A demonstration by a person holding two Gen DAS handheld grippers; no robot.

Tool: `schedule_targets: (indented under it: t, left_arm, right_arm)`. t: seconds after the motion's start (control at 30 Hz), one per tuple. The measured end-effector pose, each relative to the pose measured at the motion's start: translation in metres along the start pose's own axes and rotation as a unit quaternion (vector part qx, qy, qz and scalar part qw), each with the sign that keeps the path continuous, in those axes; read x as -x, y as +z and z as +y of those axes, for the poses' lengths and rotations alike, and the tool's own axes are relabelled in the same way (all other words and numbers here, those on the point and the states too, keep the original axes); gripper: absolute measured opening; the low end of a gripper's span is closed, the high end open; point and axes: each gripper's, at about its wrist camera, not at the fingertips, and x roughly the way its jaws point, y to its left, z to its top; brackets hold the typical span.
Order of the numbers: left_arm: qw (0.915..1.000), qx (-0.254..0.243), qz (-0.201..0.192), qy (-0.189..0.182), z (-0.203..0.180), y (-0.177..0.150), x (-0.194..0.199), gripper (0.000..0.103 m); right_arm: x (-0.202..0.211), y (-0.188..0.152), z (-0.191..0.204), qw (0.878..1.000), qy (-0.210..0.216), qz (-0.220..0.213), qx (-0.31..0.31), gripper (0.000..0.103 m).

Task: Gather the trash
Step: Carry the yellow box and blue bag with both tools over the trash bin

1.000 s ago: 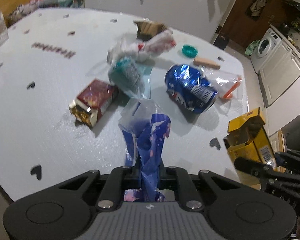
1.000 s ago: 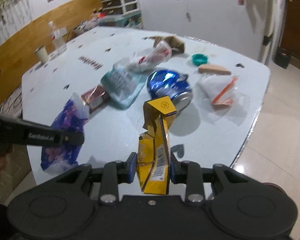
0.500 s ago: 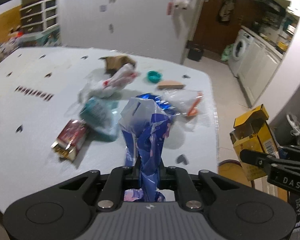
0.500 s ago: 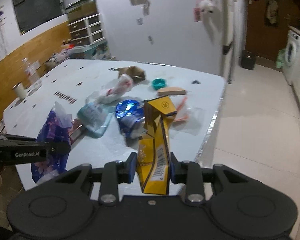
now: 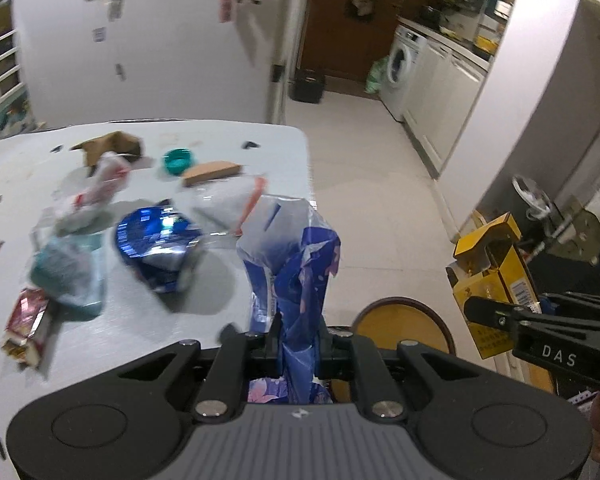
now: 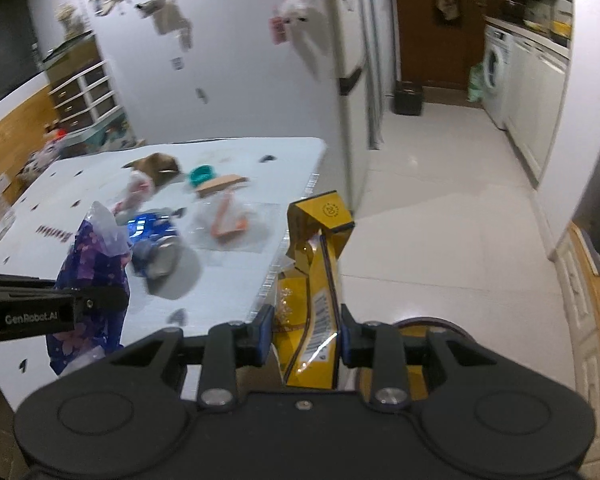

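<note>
The left gripper [image 5: 298, 344] is clamped on a blue floral wrapper [image 5: 300, 268], and the right gripper [image 6: 302, 334] pinches a crumpled yellow carton [image 6: 314, 280] (flap bent over); both are held past the table [image 5: 228, 148] edge, above a round yellow bin [image 5: 404, 326].

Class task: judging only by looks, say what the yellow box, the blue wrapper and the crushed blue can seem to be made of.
Yellow box: probably thin printed cardboard with a glossy finish; it holds folded flaps and sharp creases.
Blue wrapper: likely thin plastic film; it crumples softly and its top is translucent.
Crushed blue can: apparently thin metal; dented, with bright glints.
</note>
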Motion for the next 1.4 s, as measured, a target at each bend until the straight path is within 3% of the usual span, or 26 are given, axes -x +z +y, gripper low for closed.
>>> schedule_targets:
  t: [0.47,0.83,1.1,1.4]
  left_arm:
    - [0.9971,-0.036,0.056,-0.038,-0.106,0.042,-0.086,0.013]
    - [0.9874,-0.045,0.137,-0.065,-0.175,0.045,-0.180,0.013]
    - [0.9759,-0.032,0.204,-0.070,-0.192,0.028,-0.260,0.013]
    - [0.9646,0.018,0.257,-0.054,-0.174,0.000,-0.332,0.014]
  right_arm:
    - [-0.037,-0.001,-0.127,0.997,-0.022,0.041,-0.060,0.033]
    - [-0.092,-0.021,-0.212,0.989,-0.021,0.110,-0.099,0.033]
    - [-0.155,-0.049,-0.240,0.975,-0.014,0.179,-0.129,0.034]
    - [-0.221,-0.079,-0.256,0.958,0.003,0.237,-0.164,0.034]
